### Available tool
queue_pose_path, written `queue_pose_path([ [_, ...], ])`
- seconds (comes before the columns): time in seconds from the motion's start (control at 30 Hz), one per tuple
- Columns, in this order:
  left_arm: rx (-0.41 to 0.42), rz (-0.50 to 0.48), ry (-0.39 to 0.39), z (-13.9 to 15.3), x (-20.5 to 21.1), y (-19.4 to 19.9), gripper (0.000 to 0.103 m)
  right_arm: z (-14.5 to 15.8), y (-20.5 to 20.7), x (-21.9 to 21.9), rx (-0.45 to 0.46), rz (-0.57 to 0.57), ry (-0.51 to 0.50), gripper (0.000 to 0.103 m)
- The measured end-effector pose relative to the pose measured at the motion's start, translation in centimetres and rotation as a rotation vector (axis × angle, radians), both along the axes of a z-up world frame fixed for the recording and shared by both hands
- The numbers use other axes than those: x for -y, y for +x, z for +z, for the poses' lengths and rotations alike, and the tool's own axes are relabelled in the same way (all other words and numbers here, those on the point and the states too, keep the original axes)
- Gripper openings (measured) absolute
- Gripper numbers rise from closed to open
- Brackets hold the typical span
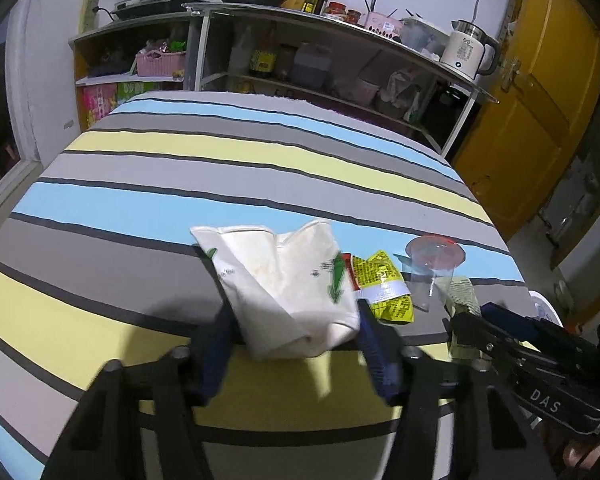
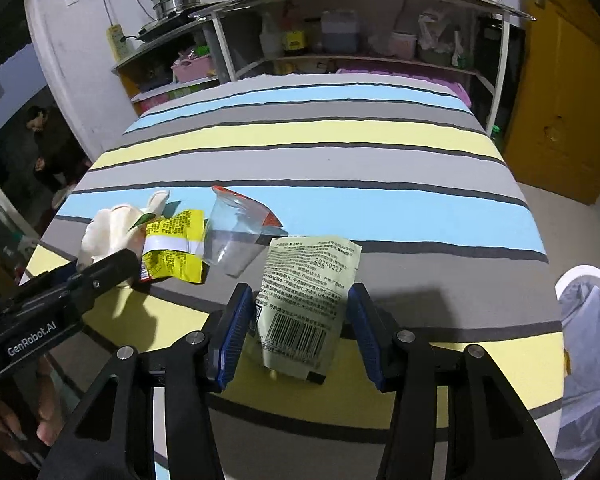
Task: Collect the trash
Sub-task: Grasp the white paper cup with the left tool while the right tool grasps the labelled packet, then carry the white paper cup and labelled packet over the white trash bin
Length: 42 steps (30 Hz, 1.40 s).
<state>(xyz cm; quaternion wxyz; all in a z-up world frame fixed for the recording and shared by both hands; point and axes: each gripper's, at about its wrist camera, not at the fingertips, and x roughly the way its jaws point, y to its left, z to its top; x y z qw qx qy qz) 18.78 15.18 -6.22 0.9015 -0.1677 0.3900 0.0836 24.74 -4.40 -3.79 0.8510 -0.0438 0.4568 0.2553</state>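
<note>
Trash lies in a row on the striped table (image 1: 180,208). In the left wrist view a crumpled white bag (image 1: 288,280) with green marks sits between the blue pads of my left gripper (image 1: 296,340), which is open; the pads stand close to its sides. Right of it lie a yellow wrapper (image 1: 384,284) and a clear plastic cup (image 1: 432,268) with a red rim, tipped over. In the right wrist view a pale green packet (image 2: 308,292) with a barcode lies flat between the pads of my right gripper (image 2: 300,320), open astride it.
A white bin (image 2: 588,320) with a plastic liner stands off the table's right edge. A shelf unit (image 1: 300,60) with pans, bottles and a kettle (image 1: 468,52) runs behind the table. A yellow door (image 1: 540,120) is at the right. A person (image 2: 36,120) is in the doorway at far left.
</note>
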Motion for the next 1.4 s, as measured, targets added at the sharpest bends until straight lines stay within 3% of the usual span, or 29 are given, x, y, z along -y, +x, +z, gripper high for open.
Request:
queue_pose_path([
  [0.33,0.017,0.017,0.041,0.5,0.4,-1.4,0.053,0.2,-0.3,1.3,-0.006,-0.009,0.025,0.031],
  [0.57,0.037,0.023,0.054,1.2,0.8,-3.3,0.053,0.8,-1.3,2.4,0.010,-0.011,0.049,0.023],
  [0.97,0.108,-0.043,0.071,3.8,4.4,-6.6,0.052,3.0,-4.8,5.5,0.062,0.010,0.109,0.023],
  [1.4,0.181,-0.181,0.079,6.8,10.3,-8.4,0.052,6.7,-8.7,10.0,0.161,-0.023,0.143,0.023],
])
